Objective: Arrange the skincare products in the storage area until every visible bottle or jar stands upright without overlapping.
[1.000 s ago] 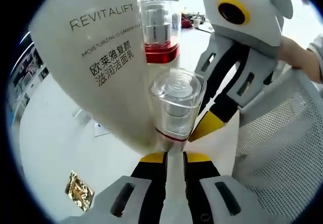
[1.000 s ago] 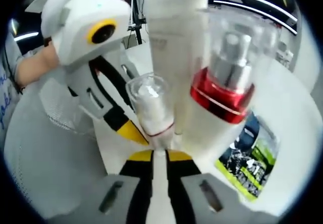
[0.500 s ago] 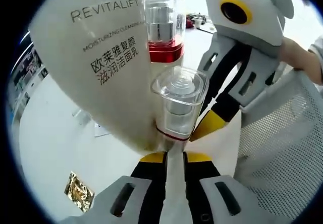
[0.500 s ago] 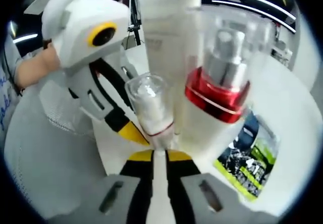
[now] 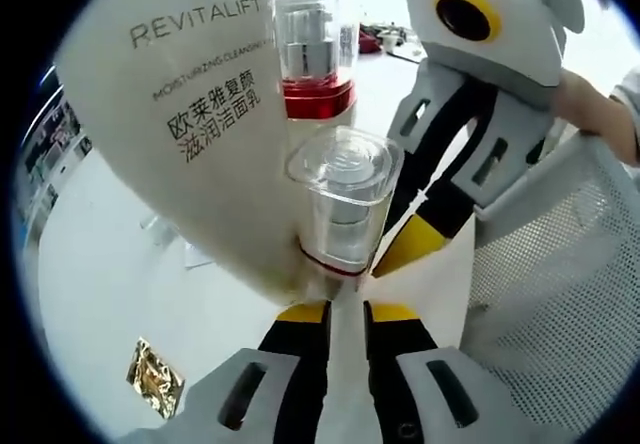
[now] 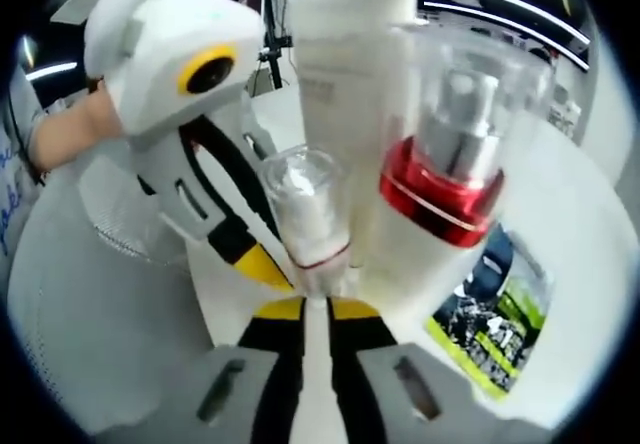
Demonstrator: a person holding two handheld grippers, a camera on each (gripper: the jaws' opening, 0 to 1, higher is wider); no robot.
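Observation:
A small white bottle with a clear cap and a thin red ring stands just past my left gripper. The jaws are close together, with the bottle's white lower part between their tips. My right gripper comes in from the right, its yellow tip against the same bottle at the ring. In the right gripper view the small bottle rises from my right gripper, and the left gripper touches it from the left. Behind it stand a large white Revitalift tube and a red-collared pump bottle, both upright.
A white mesh basket is at the right, and its wall also appears in the right gripper view. A gold foil wrapper lies on the white table. A printed leaflet lies beside the pump bottle. A hand holds the right gripper.
Both views sway slightly. The small bottle leans a little and stays between both grippers. The tube and pump bottle stay where they were.

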